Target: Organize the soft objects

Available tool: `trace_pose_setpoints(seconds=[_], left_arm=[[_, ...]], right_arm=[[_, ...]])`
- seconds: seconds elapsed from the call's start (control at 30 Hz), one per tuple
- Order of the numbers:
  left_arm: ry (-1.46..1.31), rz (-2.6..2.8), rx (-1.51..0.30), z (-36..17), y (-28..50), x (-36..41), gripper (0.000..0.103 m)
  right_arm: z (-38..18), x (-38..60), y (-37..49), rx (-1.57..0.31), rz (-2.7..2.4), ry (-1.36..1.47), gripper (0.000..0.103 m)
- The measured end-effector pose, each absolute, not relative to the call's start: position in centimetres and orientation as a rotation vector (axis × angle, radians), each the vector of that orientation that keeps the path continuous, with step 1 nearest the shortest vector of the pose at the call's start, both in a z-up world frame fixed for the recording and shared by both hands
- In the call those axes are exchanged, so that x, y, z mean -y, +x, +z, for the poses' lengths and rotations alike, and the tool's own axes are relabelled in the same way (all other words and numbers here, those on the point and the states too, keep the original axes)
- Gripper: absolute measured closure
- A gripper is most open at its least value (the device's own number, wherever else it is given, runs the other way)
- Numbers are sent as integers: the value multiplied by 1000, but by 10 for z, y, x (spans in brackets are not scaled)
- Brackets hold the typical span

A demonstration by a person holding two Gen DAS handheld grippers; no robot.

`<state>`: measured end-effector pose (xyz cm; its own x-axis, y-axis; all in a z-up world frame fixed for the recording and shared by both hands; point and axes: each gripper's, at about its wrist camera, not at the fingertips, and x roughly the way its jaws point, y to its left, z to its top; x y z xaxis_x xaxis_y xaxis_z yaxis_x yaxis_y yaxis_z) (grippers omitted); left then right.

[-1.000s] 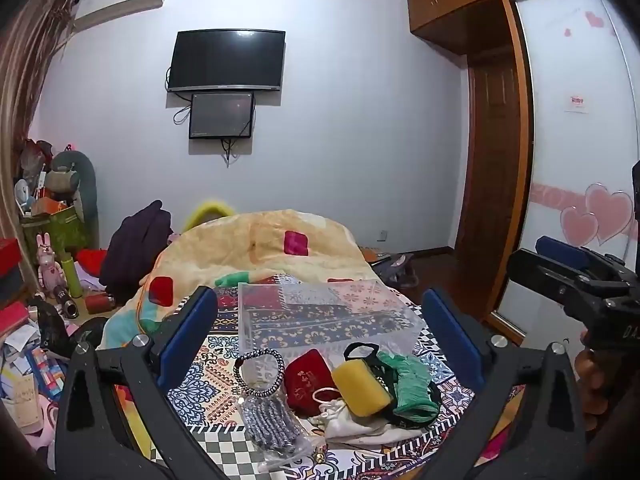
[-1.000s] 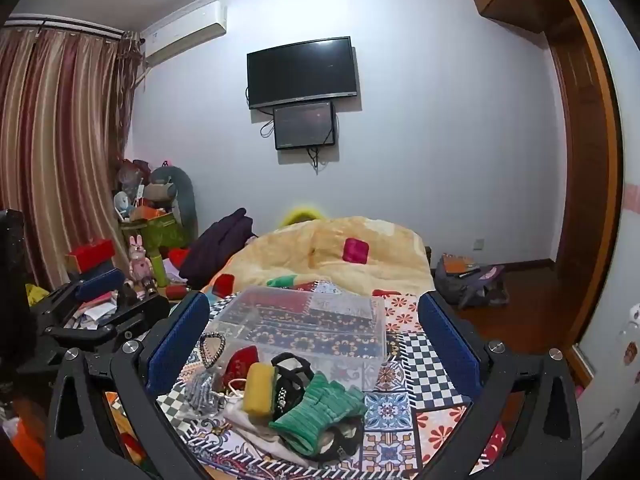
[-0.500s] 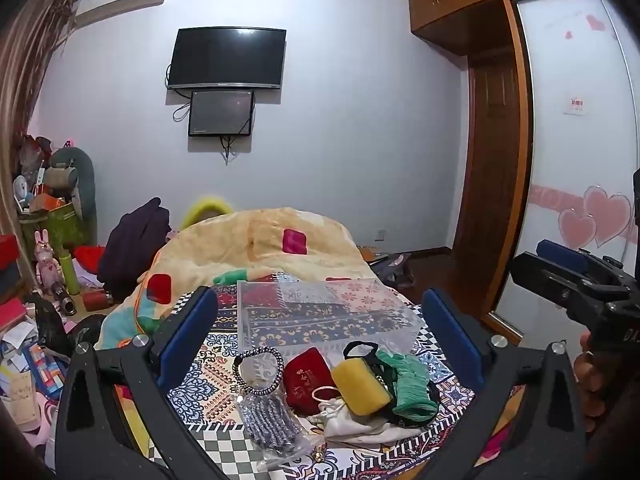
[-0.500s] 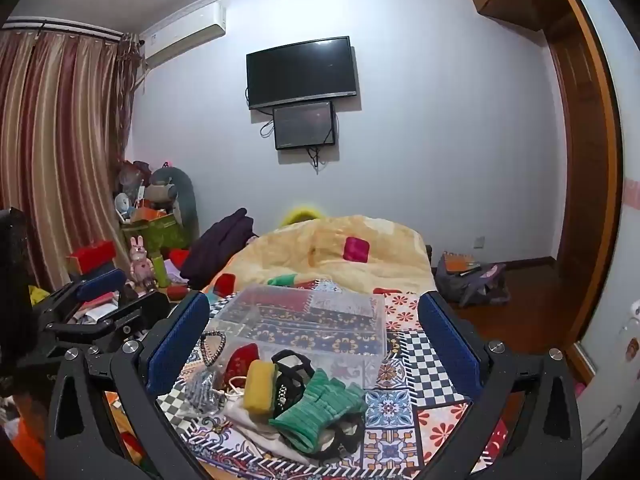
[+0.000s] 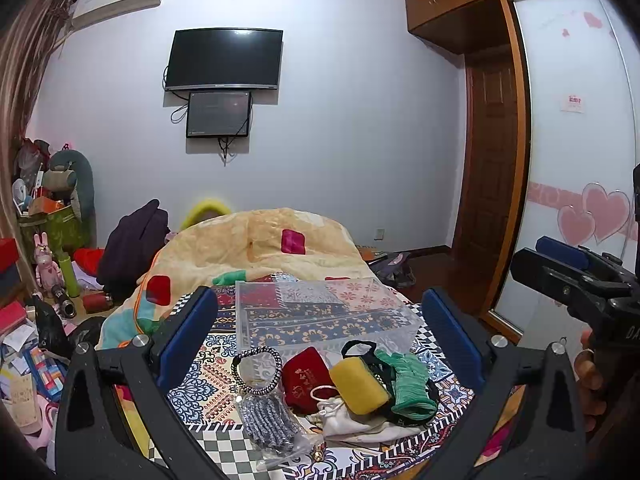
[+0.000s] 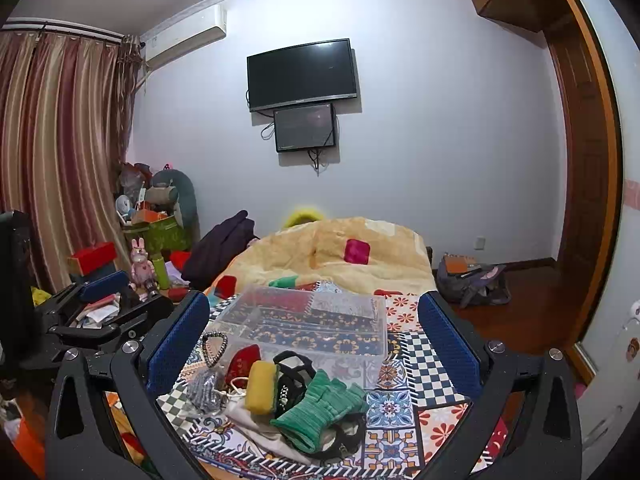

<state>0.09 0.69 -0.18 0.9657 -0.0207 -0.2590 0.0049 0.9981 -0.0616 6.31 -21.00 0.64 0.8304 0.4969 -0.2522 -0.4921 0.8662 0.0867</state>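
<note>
A pile of soft things lies on a patterned cloth: a yellow sponge (image 5: 358,384) (image 6: 261,386), a green knit glove (image 5: 410,382) (image 6: 318,410), a red pouch (image 5: 306,376) (image 6: 242,362), a white drawstring bag (image 5: 348,424), a grey knit item in a plastic sleeve (image 5: 268,426) and a beaded bracelet (image 5: 256,370). A clear plastic box (image 5: 320,312) (image 6: 308,320) stands just behind the pile. My left gripper (image 5: 320,336) is open and empty above the pile. My right gripper (image 6: 312,340) is open and empty too, and shows at the right edge of the left wrist view (image 5: 576,276).
A bed with a yellow quilt (image 5: 260,244) lies behind the box. Clutter, toys and boxes (image 5: 44,264) fill the floor at the left. A backpack (image 6: 472,280) lies on the wooden floor at the right. A wardrobe with heart stickers (image 5: 592,216) stands at the right.
Both views have shifted only slightly; the left gripper has drifted a little. Nothing was taken hold of or moved.
</note>
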Motion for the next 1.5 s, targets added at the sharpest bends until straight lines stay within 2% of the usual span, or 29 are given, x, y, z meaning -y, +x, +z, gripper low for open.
trace_pose_setpoints(seconds=[1.5], left_arm=[[-53, -23, -254, 3, -2, -2, 0]], right_arm=[[10, 206, 61, -266, 536, 26, 0]])
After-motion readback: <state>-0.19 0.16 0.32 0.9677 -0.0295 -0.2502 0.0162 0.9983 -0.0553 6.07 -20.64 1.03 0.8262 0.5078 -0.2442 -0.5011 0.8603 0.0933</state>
